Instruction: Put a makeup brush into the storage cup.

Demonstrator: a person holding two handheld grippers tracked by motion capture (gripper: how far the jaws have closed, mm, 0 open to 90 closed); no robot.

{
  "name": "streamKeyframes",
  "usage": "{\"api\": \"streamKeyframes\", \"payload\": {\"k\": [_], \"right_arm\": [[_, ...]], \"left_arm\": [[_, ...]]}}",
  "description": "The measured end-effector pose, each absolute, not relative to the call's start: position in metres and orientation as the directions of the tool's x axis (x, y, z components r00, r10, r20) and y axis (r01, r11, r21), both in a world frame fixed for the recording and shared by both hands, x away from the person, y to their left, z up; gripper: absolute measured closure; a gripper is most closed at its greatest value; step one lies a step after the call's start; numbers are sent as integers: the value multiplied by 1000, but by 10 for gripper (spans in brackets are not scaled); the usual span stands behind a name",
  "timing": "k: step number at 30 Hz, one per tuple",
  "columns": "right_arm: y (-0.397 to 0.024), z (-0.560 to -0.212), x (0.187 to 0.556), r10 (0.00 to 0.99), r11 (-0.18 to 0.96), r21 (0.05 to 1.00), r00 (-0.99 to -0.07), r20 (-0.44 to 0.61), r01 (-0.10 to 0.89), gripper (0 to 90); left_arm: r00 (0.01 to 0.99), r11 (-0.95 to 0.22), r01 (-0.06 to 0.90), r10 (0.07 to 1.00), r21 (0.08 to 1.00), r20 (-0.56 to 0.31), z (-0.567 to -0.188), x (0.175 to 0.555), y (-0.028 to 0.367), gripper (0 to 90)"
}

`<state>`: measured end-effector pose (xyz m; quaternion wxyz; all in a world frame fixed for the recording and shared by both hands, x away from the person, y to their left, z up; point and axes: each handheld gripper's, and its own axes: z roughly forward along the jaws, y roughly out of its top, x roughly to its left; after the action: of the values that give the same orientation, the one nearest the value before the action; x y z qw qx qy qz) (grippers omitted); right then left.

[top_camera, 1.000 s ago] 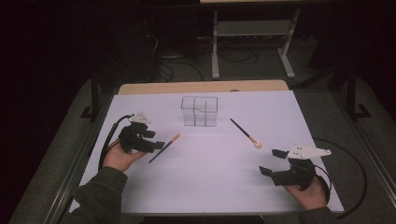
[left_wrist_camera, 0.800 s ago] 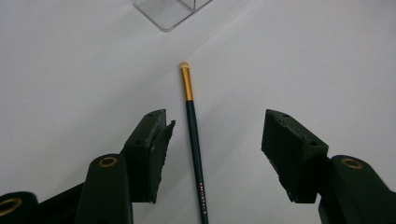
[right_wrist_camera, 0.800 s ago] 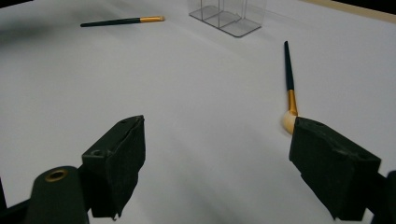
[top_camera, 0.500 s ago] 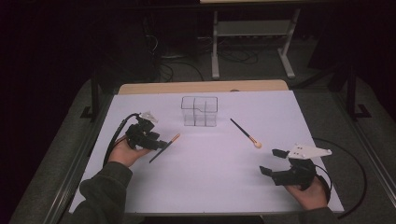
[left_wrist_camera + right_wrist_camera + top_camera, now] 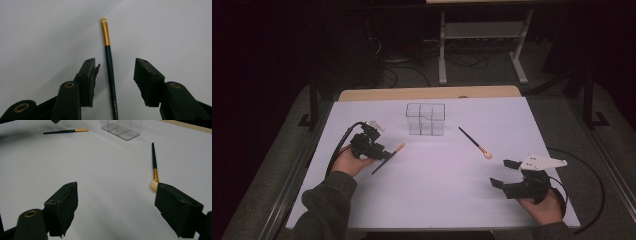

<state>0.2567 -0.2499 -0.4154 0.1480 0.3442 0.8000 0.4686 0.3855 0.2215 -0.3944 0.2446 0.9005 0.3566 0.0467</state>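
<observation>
The left hand-held gripper has just been closing around the thin brush, pads not touching it yet. The right hand-held gripper waits open near the fat brush. Both brushes lie on the counter; the clear box is empty.

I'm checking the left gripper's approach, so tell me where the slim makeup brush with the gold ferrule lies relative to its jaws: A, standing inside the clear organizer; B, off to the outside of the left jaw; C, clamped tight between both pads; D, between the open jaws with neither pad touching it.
D: in the left gripper view the slim makeup brush lies on the table between the left gripper jaws, with a gap on each side.
</observation>
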Motion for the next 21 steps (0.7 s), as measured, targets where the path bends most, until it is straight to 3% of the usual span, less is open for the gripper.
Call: {"api": "streamKeyframes", "payload": {"k": [21], "right_arm": [[-251, -415, 256, 689, 325, 852, -720, 84, 410, 182]], "left_arm": [[733, -650, 641, 676, 408, -75, -407, 397, 206, 635]]}}
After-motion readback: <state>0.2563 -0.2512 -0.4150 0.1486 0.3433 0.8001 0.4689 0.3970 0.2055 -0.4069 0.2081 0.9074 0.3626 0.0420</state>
